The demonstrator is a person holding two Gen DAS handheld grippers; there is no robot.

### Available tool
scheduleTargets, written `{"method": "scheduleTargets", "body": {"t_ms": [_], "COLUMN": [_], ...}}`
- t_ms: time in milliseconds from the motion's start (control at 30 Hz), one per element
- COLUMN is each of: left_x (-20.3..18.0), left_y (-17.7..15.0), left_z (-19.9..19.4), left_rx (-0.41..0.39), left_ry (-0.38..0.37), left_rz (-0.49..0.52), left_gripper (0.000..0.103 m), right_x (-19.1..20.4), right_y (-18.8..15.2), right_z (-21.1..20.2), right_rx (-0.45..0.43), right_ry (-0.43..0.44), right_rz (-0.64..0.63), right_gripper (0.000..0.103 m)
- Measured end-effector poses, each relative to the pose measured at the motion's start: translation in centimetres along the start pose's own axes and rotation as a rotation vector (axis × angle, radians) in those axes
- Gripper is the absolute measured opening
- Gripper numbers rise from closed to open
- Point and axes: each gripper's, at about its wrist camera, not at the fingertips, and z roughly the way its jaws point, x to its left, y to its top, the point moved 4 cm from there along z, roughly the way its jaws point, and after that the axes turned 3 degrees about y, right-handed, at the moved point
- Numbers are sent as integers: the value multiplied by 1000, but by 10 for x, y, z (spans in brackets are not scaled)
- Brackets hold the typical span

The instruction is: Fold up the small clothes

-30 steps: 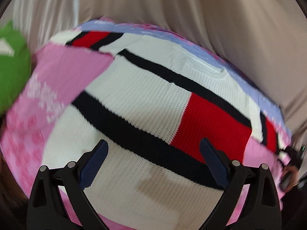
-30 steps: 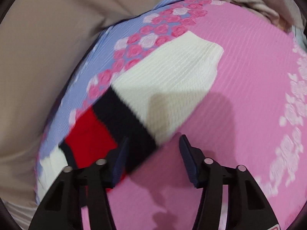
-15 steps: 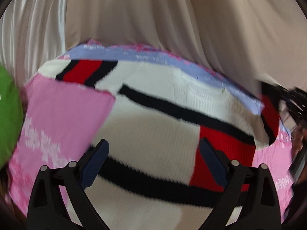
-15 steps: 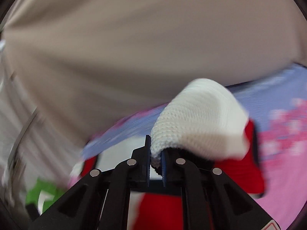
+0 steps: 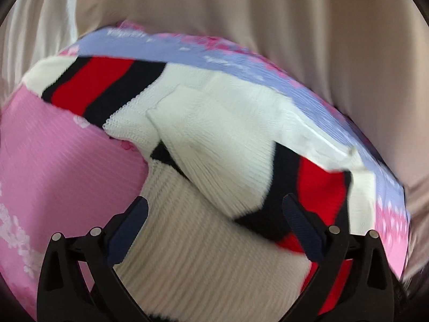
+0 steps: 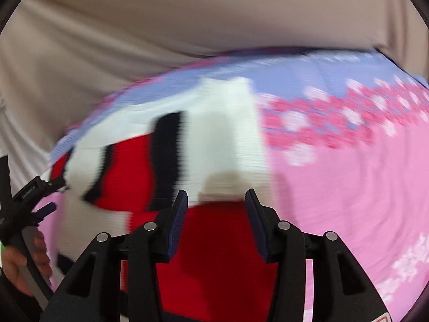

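Observation:
A small knit sweater, white with black stripes and red blocks, lies on a pink and lilac flowered cloth. Its right sleeve lies folded across the body; the other sleeve still stretches out to the far left. My left gripper is open and empty just above the sweater's body. In the right wrist view the folded sleeve lies flat on the sweater. My right gripper is open and empty just behind the sleeve's end.
The flowered cloth lies over a surface draped in beige fabric. The left hand-held gripper and the person's hand show at the left edge of the right wrist view.
My right gripper carried the sleeve over the sweater's body, let it go and opened. My left gripper shifted left over the sweater and stayed open.

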Motion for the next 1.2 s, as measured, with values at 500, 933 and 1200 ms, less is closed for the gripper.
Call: {"method": "scheduleTargets", "body": {"t_ms": [500, 933, 1200], "left_x": [-16, 6, -8], "left_y": [18, 13, 49], "left_z": [18, 41, 31], "left_rx": [-44, 20, -67], "left_ry": [51, 69, 23], "left_rz": [-54, -234, -118], "left_gripper": [98, 97, 9], "right_x": [-90, -25, -51], "right_y": [25, 87, 114], "right_z": [14, 70, 53], "right_rx": [-57, 22, -89], "right_ry": [-86, -32, 98], "right_rz": [196, -20, 121], "right_gripper": [0, 61, 7]}}
